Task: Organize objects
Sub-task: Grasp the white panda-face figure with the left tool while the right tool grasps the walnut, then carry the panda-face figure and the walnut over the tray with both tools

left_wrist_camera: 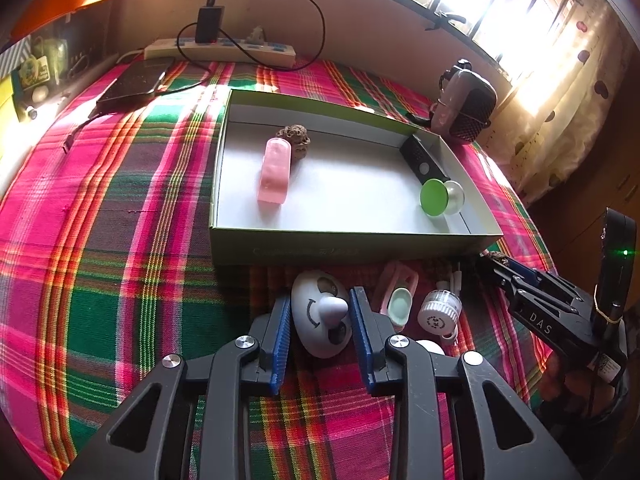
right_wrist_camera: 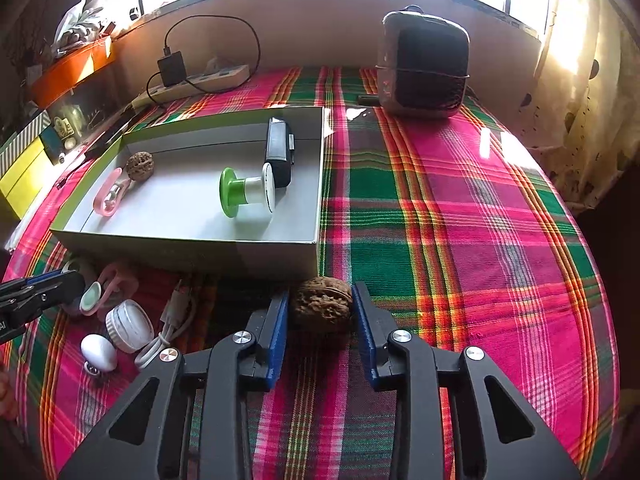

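In front of the open box (left_wrist_camera: 280, 246) on the plaid surface (right_wrist_camera: 460, 220), the left gripper (left_wrist_camera: 320, 316) seems to pinch a white egg-shaped toy (left_wrist_camera: 320, 314) between its fingers; the right gripper (right_wrist_camera: 320, 308) clamps a walnut (right_wrist_camera: 322, 308).

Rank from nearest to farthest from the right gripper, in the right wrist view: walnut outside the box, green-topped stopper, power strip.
1. Walnut: between the right gripper's fingers, on the cloth.
2. Green-topped stopper: inside the box, up and left.
3. Power strip: far left, against the wall.
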Action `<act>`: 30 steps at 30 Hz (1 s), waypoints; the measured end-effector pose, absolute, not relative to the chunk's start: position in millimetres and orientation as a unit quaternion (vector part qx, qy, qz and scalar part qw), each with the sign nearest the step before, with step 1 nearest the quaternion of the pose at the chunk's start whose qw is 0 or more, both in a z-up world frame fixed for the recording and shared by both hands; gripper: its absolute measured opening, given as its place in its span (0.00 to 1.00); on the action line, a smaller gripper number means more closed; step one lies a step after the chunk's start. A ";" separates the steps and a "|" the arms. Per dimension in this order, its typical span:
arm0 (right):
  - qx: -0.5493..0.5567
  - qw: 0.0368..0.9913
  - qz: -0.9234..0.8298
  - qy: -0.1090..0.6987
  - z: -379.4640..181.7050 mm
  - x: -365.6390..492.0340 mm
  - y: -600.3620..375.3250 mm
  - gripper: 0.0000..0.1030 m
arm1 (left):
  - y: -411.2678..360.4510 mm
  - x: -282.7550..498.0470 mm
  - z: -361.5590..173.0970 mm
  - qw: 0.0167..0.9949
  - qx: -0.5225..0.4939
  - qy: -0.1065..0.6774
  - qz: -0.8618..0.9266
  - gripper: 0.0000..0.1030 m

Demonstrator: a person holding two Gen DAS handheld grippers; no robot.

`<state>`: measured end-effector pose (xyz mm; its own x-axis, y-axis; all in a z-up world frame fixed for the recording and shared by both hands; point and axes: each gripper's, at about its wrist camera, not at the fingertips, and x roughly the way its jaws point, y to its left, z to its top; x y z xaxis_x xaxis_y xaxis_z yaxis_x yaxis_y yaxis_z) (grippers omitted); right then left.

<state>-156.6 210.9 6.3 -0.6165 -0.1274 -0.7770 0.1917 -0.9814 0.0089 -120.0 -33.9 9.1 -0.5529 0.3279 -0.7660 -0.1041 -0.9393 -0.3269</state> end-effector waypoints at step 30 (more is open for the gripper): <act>0.426 0.095 -0.899 0.030 7.4 -153.0 212.9 0.31 | -33.6 -118.8 15.7 0.125 -0.445 -0.104 0.880 0.24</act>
